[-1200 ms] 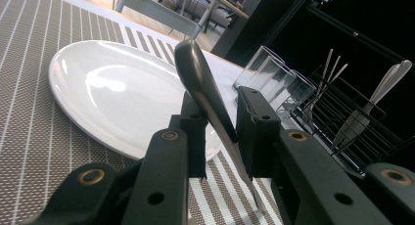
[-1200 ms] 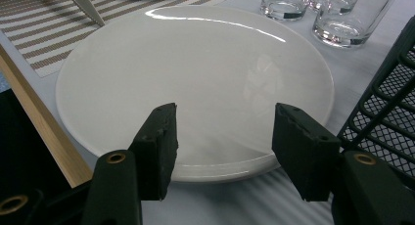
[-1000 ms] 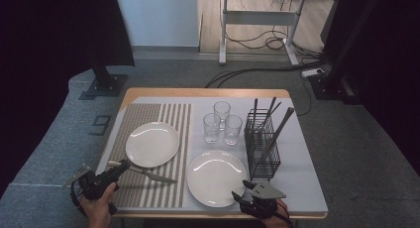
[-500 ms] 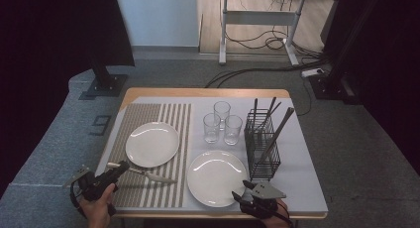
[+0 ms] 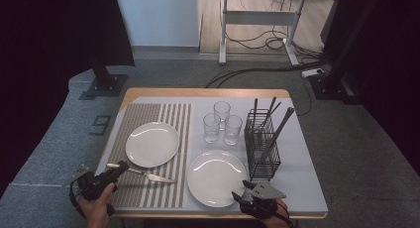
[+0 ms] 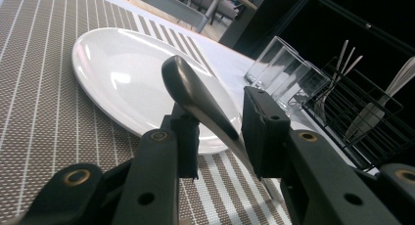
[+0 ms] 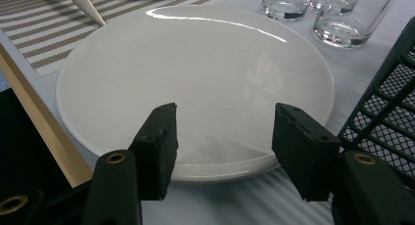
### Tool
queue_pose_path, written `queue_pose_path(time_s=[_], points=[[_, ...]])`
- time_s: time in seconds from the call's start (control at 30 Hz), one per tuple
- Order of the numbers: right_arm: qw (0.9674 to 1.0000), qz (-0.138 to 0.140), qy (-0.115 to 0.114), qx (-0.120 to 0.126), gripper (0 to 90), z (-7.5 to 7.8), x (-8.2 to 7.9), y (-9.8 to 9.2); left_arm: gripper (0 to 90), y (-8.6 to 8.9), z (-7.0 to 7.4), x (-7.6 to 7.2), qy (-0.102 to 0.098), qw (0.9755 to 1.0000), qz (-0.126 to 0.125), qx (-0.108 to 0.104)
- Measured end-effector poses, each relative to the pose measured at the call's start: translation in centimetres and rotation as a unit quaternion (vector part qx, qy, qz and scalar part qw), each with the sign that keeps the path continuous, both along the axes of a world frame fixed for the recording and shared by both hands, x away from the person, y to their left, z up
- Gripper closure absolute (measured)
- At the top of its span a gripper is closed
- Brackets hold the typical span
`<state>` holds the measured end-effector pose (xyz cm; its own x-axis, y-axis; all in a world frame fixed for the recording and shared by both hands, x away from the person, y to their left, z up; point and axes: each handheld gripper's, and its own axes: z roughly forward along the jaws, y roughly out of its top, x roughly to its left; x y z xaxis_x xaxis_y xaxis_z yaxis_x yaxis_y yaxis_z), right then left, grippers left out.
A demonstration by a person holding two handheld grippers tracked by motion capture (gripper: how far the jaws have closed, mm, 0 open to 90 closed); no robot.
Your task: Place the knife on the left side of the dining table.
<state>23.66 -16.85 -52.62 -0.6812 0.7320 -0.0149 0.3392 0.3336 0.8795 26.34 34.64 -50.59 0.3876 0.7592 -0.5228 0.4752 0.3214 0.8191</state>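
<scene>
Knife [image 5: 146, 174] lies on striped placemat [image 5: 148, 114] just below left plate [image 5: 151, 143] | left gripper [image 6: 220, 132] jaws just easing apart, handle loose between them, likely letting go | right gripper [image 7: 224, 146] hangs open before near plate [image 7: 195, 78], ready.

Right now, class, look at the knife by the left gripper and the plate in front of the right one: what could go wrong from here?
1. The left gripper's jaws have just been opening around the knife handle; with a gap at one pad it may slip or roll on the striped placemat.
2. The right gripper stands open at the near plate's rim, close to the table edge; a nudge could shift it against the wire cutlery basket.
</scene>
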Motion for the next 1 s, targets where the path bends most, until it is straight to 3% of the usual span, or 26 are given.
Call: queue_pose_path(time_s=[0.43, 1.0], points=[[1.0000, 0.000, 0.000, 0.000, 42.9, 0.0, 0.0, 0.0, 65.5, 0.4, -0.3, 0.1, 0.008, 1.0000, 0.000, -0.002], [1.0000, 0.001, 0.001, -0.001, 42.9, 0.0, 0.0, 0.0, 63.7, 1.2, -0.3, -0.1, 0.001, 0.9999, 0.005, -0.011]])
